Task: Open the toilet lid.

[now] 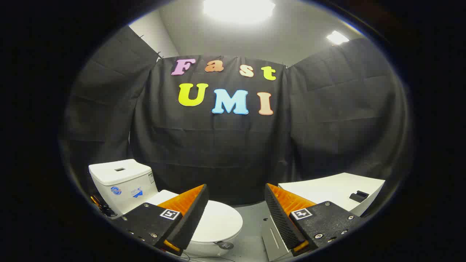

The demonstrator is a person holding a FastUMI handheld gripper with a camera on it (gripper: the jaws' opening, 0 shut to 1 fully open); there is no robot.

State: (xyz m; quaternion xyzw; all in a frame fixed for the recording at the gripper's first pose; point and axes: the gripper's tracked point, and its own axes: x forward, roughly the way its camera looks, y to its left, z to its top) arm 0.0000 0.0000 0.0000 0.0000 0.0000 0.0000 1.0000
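The toilet lid (218, 222) is down, lying flat on the bowl, so the task is not yet begun. The claw (236, 214) is wide open, its two fingers spread well apart with nothing between them, and it sits high and back from the toilet.

Risks, going left to right. At the far left stands the tank (122, 182), upright behind the lid. If the lid is thrown up too fast it will likely bang against the tank, or bounce back down. Next, the lid itself: most of it lies behind and just beyond the left finger (189, 214), not between the two fingers. As aimed now, a straight push forward would probably miss the lid's front rim and pass over the floor (255, 218) instead. The claw would need to drop and shift left. The lid looks smooth and glossy, so a shallow pinch on its edge may slip off. A finger pushed under the rim could also catch the seat and raise both together; I cannot tell where lid and seat part. A small dark round tag (225, 245) sits at the bowl's near front.

To the right, beyond the right finger (282, 214), is a white cabinet (335, 191) with a small dark object (358, 196) on it, well apart from the toilet.
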